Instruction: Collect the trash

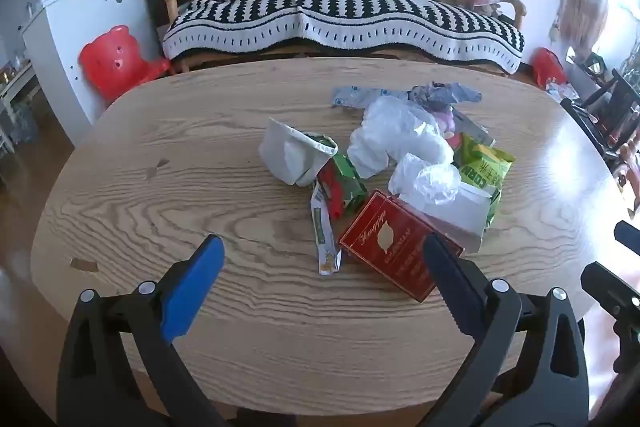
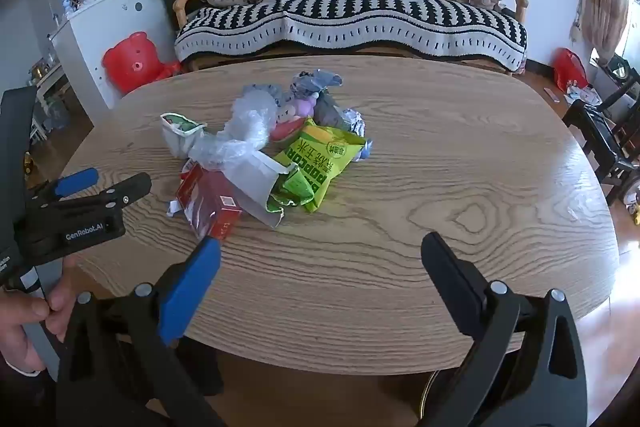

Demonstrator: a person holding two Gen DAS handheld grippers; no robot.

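A pile of trash lies in the middle of the oval wooden table (image 1: 160, 211). It holds a red box (image 1: 394, 255), a green popcorn bag (image 1: 486, 169), crumpled clear plastic (image 1: 394, 139), a torn white carton (image 1: 294, 157) and a green-red wrapper (image 1: 342, 187). My left gripper (image 1: 322, 247) is open and empty above the table, just short of the red box. In the right wrist view the pile sits at centre left with the red box (image 2: 210, 205) and popcorn bag (image 2: 320, 161). My right gripper (image 2: 318, 245) is open and empty over bare table. The left gripper (image 2: 100, 187) shows at the left edge.
A sofa with a black-and-white striped cover (image 1: 344, 15) stands behind the table. A red bear-shaped stool (image 1: 116, 61) and a white cabinet (image 1: 80, 23) are at the back left. Dark chairs (image 2: 604, 135) stand to the right.
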